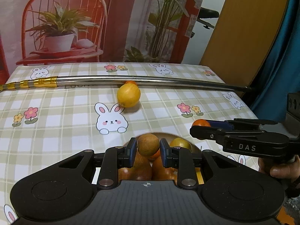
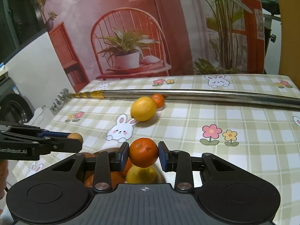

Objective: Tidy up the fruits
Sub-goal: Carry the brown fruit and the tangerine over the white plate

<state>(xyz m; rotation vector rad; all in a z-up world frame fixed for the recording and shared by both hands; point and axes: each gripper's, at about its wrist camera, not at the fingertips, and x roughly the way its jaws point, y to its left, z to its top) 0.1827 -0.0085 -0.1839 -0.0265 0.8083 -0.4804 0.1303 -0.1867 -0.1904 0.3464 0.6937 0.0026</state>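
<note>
Left wrist view: both claws loaded over the bowl [image 1: 195,147].
My left claw [image 1: 148,151] clamps a brown fruit [image 1: 148,144], my right claw [image 2: 143,154] a tangerine [image 2: 143,152]; loose lemon [image 1: 128,95] lies ahead on the desk [image 1: 56,123].

Left gripper [image 1: 148,151] clamps a brown round fruit [image 1: 148,144] above a bowl [image 1: 169,136] of fruit; a yellow lemon [image 1: 128,95] lies ahead; right gripper [image 1: 201,126], holding an orange [image 1: 201,122], stands rightward.
</note>
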